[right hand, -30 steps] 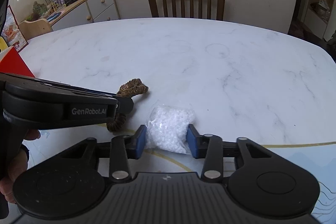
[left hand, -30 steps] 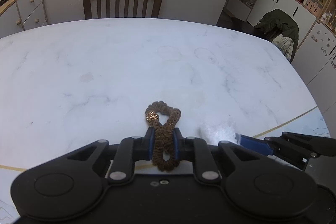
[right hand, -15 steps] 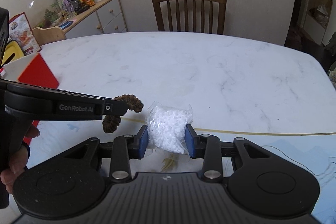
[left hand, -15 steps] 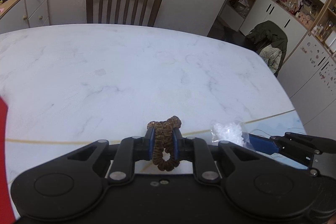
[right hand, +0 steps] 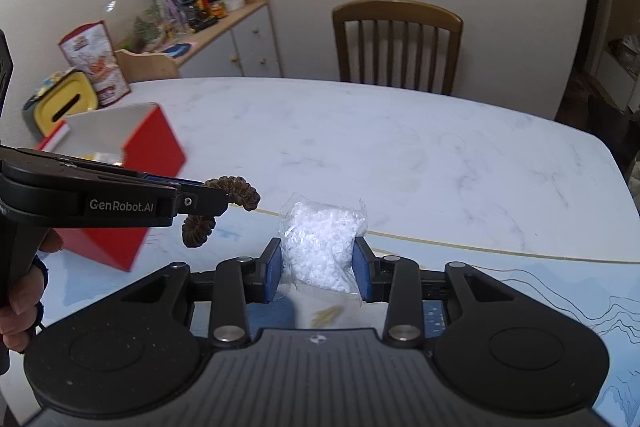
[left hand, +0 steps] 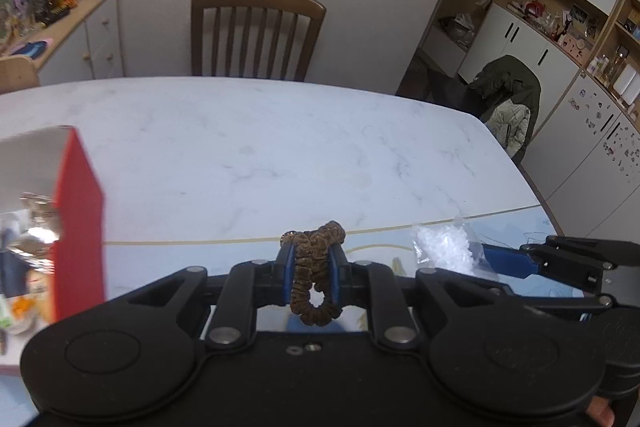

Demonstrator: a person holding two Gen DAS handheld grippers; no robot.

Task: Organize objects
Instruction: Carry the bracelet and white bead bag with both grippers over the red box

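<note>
My left gripper [left hand: 313,269] is shut on a brown braided hair tie [left hand: 316,279] and holds it above the white marble table [left hand: 280,155]. The hair tie also shows in the right wrist view [right hand: 236,193], hanging from the left gripper's fingers [right hand: 200,203]. My right gripper [right hand: 319,269] is shut on a clear bag of white beads [right hand: 322,247], lifted off the table. The bag shows in the left wrist view [left hand: 444,245] to the right. An open red box [right hand: 120,195] with several items inside stands on the table at the left; it also shows in the left wrist view [left hand: 76,227].
A wooden chair [left hand: 252,35] stands at the table's far side. A sideboard with toys [right hand: 224,31] is at the back left. A yellow container [right hand: 60,103] and a printed bag [right hand: 96,59] sit left of the table. A blue-patterned mat [right hand: 560,291] covers the near table edge.
Both grippers have risen and pulled back toward the near edge with their objects. The red box has come into view at the left.
</note>
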